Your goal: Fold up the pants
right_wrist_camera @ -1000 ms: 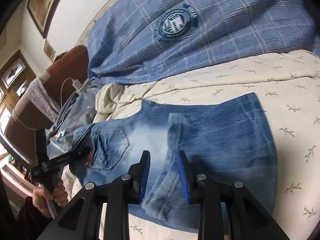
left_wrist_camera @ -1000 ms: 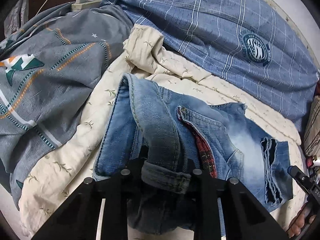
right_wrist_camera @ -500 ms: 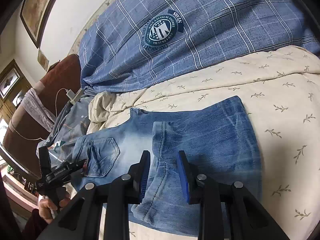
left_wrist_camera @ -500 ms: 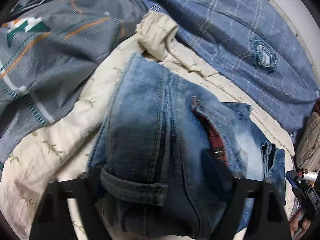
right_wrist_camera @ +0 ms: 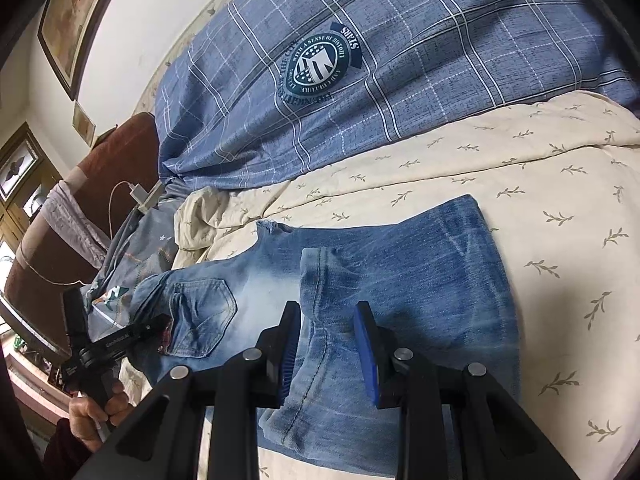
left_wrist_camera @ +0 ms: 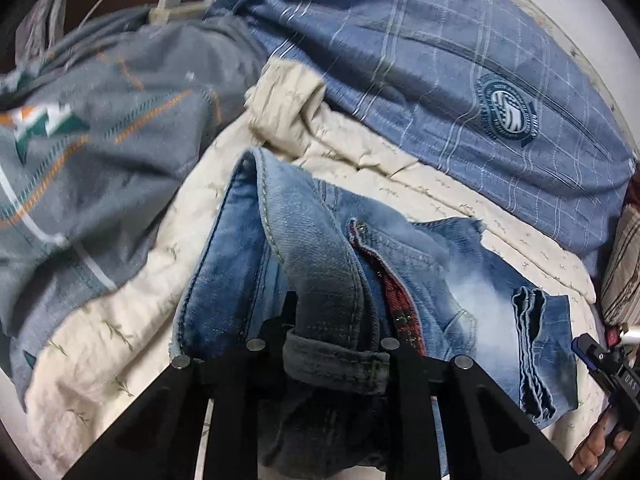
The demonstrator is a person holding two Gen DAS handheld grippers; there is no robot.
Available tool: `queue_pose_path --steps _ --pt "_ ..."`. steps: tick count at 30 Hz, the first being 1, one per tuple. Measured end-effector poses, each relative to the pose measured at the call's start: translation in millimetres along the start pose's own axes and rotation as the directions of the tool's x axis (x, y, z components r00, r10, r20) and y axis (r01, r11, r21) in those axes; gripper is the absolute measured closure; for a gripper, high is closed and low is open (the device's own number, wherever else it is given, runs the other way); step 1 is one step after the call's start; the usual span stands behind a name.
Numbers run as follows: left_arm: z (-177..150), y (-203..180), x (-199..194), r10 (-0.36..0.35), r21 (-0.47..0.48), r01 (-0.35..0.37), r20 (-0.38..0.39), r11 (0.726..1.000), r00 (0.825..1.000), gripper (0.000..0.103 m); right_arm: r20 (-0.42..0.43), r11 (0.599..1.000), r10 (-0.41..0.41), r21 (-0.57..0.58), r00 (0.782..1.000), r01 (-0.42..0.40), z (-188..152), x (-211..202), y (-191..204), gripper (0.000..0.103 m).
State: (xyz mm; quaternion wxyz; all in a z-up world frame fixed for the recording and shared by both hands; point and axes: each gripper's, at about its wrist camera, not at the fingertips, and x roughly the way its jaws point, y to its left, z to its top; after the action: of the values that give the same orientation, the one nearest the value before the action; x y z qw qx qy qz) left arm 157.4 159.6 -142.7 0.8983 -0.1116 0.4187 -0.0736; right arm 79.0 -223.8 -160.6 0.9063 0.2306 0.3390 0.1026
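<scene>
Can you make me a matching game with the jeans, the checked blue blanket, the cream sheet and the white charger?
Things:
1. jeans
2. checked blue blanket
3. cream sheet
4. white charger

Clues:
A. has a round dark badge printed on it
B. has little leaf sprigs all over and lies under the denim
C. has a thin cable coming out of it, over by the brown headboard
D. is pinched at the waistband by the left gripper

Pairs: 1-D, 2-A, 3-B, 4-C
</scene>
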Motion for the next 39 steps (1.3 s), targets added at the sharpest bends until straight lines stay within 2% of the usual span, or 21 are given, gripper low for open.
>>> queue_pose_path --steps 7,11,14,21,24,25,26,28,30,32,33,34,36,37,38,39 --pt "6 -56 -42 -0.031 0.169 0.013 0.107 0.986 0.994 0.083 0.034 0.999 -0.016 0.05 0.999 0.015 8 -7 -12 0.073" --pt "2 -108 -63 -0.077 0.312 0.027 0.149 0.95 0.986 0.083 0.056 0.995 -0.027 0.102 0.998 0.021 14 -14 -26 0.073" --pt "-7 -150 -68 -0.123 0.408 0.055 0.143 0.911 0.982 0.083 0.078 0.989 -0.036 0.147 0.996 0.024 19 -25 -42 0.073" --pt "-46 -252 -32 -0.13 0.566 0.068 0.071 0.821 0.989 0.083 0.148 0.959 -0.059 0.281 0.987 0.015 31 -60 -89 0.073" --pt "-68 -291 2 -0.064 0.602 0.03 0.035 0.798 0.997 0.082 0.176 0.947 -0.074 0.322 0.982 0.014 34 -75 -110 0.073" --pt "-76 -303 9 -0.04 0.62 0.013 0.03 0.784 0.999 0.079 0.181 0.944 -0.083 0.329 0.98 0.019 34 -79 -115 0.073" --pt "-85 -315 13 -0.037 0.641 0.011 0.027 0.767 0.999 0.071 0.185 0.94 -0.086 0.341 0.979 0.018 35 -83 -121 0.073" --pt "-98 -339 3 -0.088 0.682 0.051 0.02 0.729 0.996 0.064 0.188 0.929 -0.068 0.371 0.98 -0.007 36 -89 -134 0.073" --pt "-107 -358 -11 -0.098 0.725 0.039 0.04 0.688 0.994 0.038 0.199 0.92 -0.063 0.393 0.978 -0.021 37 -94 -143 0.073" --pt "-113 -371 -37 -0.112 0.769 -0.02 0.118 0.638 0.987 0.032 0.206 0.914 -0.069 0.406 0.976 -0.021 38 -97 -147 0.071" --pt "-112 -370 -48 -0.135 0.776 -0.021 0.137 0.63 0.981 0.032 0.208 0.911 -0.062 0.411 0.976 -0.03 39 -97 -148 0.071" --pt "-109 -368 -59 -0.164 0.779 -0.011 0.146 0.627 0.976 0.032 0.207 0.911 -0.049 0.41 0.977 -0.042 38 -97 -147 0.071" --pt "-95 -353 -77 -0.177 0.761 -0.008 0.16 0.649 0.971 0.029 0.2 0.916 -0.024 0.396 0.98 -0.058 38 -94 -142 0.07" --pt "-85 -344 -83 -0.168 0.744 -0.015 0.17 0.668 0.971 0.028 0.193 0.922 -0.014 0.383 0.981 -0.063 37 -92 -138 0.069" --pt "-72 -326 -88 -0.151 0.714 -0.025 0.182 0.7 0.972 0.027 0.19 0.925 -0.004 0.374 0.982 -0.068 37 -91 -134 0.069" --pt "-62 -312 -88 -0.136 0.691 -0.033 0.188 0.722 0.973 0.027 0.186 0.929 0.016 0.361 0.982 -0.083 36 -88 -129 0.063"
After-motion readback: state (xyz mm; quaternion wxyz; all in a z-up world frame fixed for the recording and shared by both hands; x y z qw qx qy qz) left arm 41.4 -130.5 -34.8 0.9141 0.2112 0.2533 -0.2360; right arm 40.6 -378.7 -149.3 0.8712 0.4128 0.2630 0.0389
